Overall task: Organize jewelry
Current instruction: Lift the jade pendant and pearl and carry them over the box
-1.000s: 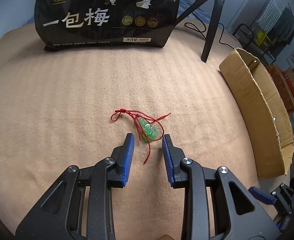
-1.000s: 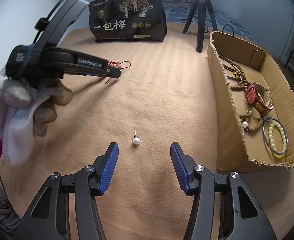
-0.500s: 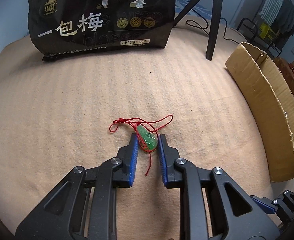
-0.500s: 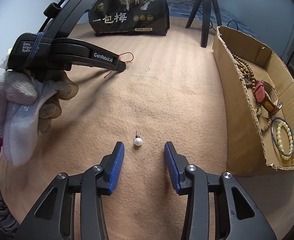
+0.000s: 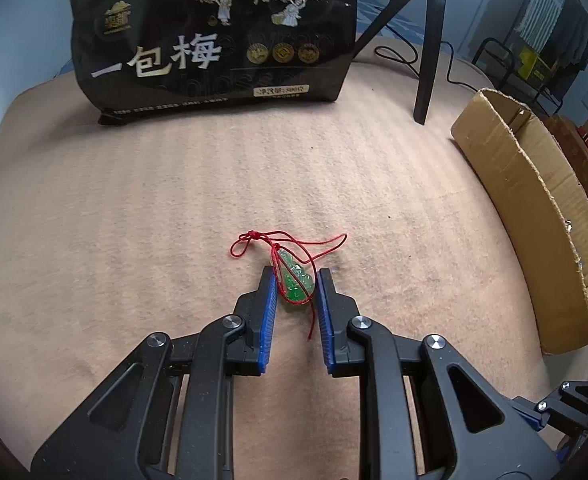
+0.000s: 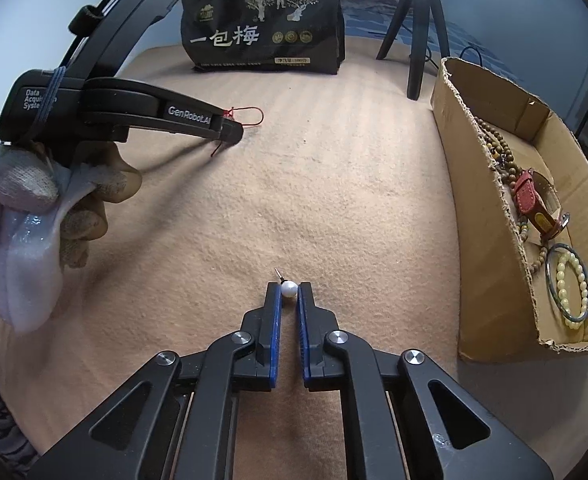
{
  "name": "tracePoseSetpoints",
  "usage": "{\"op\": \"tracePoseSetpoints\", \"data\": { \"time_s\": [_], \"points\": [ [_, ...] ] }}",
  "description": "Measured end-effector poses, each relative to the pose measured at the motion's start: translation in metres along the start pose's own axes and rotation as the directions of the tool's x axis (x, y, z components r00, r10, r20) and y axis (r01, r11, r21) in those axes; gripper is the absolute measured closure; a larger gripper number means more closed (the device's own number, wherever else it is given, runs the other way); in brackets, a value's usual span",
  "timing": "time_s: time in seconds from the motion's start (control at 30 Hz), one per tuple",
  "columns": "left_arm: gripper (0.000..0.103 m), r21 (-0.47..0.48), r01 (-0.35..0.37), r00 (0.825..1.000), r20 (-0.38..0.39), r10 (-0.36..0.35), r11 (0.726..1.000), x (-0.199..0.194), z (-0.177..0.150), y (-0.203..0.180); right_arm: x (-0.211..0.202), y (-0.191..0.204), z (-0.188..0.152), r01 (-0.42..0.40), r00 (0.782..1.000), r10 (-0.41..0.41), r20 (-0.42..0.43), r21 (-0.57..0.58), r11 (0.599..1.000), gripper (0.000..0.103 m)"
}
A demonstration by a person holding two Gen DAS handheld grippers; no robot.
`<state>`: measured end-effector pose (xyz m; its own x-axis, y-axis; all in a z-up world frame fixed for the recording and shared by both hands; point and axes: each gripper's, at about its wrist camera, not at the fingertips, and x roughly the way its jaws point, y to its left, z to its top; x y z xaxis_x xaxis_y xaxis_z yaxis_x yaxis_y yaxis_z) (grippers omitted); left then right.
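Observation:
A green jade pendant (image 5: 295, 280) on a red cord (image 5: 289, 240) lies on the tan blanket. My left gripper (image 5: 295, 280) is shut on the pendant, its blue pads touching both sides. In the right wrist view the left gripper (image 6: 231, 130) shows at the upper left, with the red cord (image 6: 249, 114) looping past its tip. A white pearl stud earring (image 6: 288, 290) lies on the blanket, and my right gripper (image 6: 289, 291) is shut on it at the fingertips, its pin pointing away.
A cardboard box (image 6: 490, 216) on the right holds wooden bead strands, a red-strapped watch (image 6: 534, 204) and a pale bead bracelet (image 6: 572, 288); it also shows in the left wrist view (image 5: 534, 208). A black snack bag (image 5: 213, 36) and a tripod (image 5: 428, 48) stand at the back.
Both grippers moved forward and closed: the left jaws went from open to gripping the pendant, the right jaws from wide open to pinching the pearl earring.

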<state>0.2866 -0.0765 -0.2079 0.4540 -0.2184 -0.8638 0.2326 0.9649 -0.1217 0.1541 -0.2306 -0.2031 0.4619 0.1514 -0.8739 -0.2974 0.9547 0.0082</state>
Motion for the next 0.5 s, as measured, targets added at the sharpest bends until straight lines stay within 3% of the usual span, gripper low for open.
{"op": "tracePoseSetpoints", "data": {
  "time_s": [0.5],
  "points": [
    [0.085, 0.029, 0.014, 0.995, 0.096, -0.016, 0.999, -0.061, -0.002, -0.013, -0.038, -0.003, 0.003, -0.024, 0.998, 0.023, 0.065, 0.011, 1.000, 0.097]
  ]
}}
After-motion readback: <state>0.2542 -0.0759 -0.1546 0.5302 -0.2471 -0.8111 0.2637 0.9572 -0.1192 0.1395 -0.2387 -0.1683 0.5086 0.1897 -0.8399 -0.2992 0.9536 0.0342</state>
